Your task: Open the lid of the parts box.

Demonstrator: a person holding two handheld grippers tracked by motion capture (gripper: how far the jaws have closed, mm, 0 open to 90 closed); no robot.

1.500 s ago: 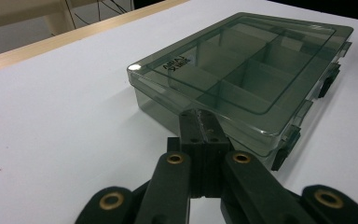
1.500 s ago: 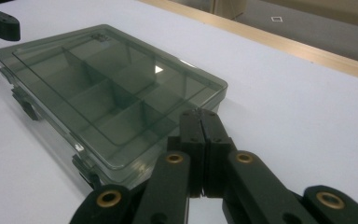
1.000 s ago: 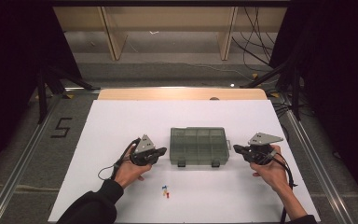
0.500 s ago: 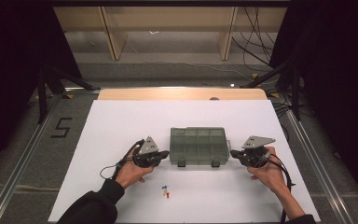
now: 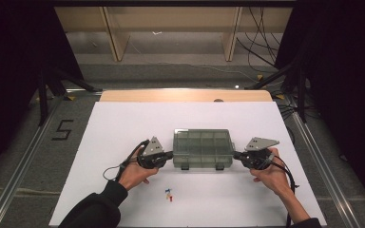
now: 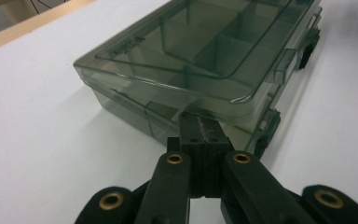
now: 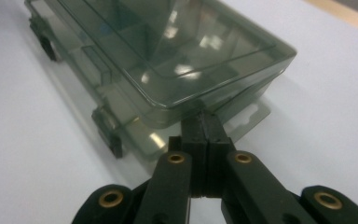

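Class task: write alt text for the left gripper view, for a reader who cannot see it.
A closed, smoky-grey transparent compartment box lies on a white table, its inner dividers visible through the lid. The left gripper, its two black jaws shut together, has its tips at the box's near end wall. Dark latches line the box's right side.

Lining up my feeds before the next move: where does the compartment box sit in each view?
High view: compartment box at centre, between both grippers.
Left gripper view: box upper middle, beyond the shut jaws.
Right gripper view: box upper left to centre, above the shut jaws.
Shared landmark: the black latches on its front edge.
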